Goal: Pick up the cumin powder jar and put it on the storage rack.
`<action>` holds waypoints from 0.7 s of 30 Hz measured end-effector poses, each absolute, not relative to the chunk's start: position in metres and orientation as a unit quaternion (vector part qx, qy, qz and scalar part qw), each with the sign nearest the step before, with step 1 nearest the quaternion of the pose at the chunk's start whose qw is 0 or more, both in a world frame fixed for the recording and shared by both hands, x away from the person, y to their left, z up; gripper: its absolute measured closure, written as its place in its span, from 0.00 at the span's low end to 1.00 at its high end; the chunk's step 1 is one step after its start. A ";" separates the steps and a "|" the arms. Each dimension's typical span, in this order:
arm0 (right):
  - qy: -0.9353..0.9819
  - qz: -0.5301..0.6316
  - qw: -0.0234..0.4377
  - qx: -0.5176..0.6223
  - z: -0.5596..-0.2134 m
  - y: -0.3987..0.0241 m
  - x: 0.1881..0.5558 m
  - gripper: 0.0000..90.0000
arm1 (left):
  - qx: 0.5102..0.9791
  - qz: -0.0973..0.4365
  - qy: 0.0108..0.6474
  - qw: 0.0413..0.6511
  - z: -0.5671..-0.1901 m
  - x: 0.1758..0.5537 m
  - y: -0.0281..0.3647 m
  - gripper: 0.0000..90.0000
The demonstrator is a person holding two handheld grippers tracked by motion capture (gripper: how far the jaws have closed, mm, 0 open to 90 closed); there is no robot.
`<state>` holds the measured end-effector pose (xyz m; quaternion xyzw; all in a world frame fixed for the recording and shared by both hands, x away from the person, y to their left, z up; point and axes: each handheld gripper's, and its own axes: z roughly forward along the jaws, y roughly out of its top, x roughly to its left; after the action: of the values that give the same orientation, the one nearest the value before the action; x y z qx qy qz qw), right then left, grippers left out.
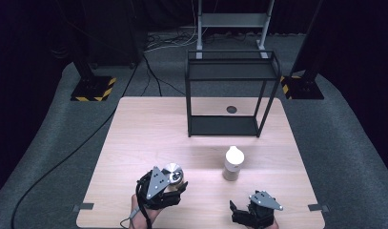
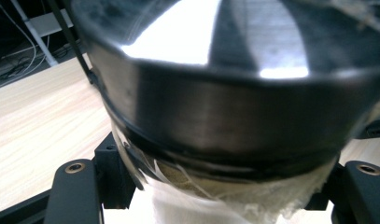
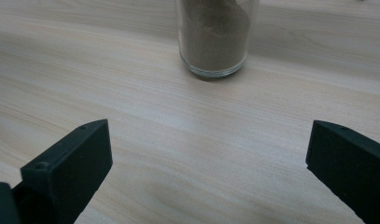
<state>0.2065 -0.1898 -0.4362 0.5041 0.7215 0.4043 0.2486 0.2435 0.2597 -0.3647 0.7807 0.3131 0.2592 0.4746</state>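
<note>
Left gripper [image 1: 175, 187] is clamped on a steel-lidded glass jar [image 1: 173, 174], just under the lid. Glass is probably slick and breakable, so I'd keep the grip there. Right gripper [image 1: 244, 210] sits wide open, with the white-capped jar [image 1: 232, 163] ahead of it.

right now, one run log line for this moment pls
left tongs: shut on metal-lidded jar | right tongs: open, nothing held | white-capped jar: upright on table, ahead of right tongs | black shelf rack: far side

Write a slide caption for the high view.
Left hand-held gripper holds a metal-lidded jar; right hand-held gripper waits open near a white-capped jar before a black shelf.
</note>
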 end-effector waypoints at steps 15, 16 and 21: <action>0.720 0.405 0.250 0.505 -0.436 -0.192 0.206 0.00 | 0.787 0.252 0.298 0.478 -0.353 0.274 0.253 0.34; 0.720 0.405 0.250 0.505 -0.436 -0.192 0.206 0.00 | 0.787 0.252 0.298 0.478 -0.353 0.274 0.253 0.34; 0.720 0.405 0.250 0.506 -0.437 -0.193 0.206 0.00 | 0.788 0.253 0.296 0.477 -0.349 0.284 0.252 0.34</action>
<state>0.2061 -0.1927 -0.4366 0.5056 0.7197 0.4049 0.2497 0.2836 0.2522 -0.3487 0.7876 0.2960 0.2530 0.4774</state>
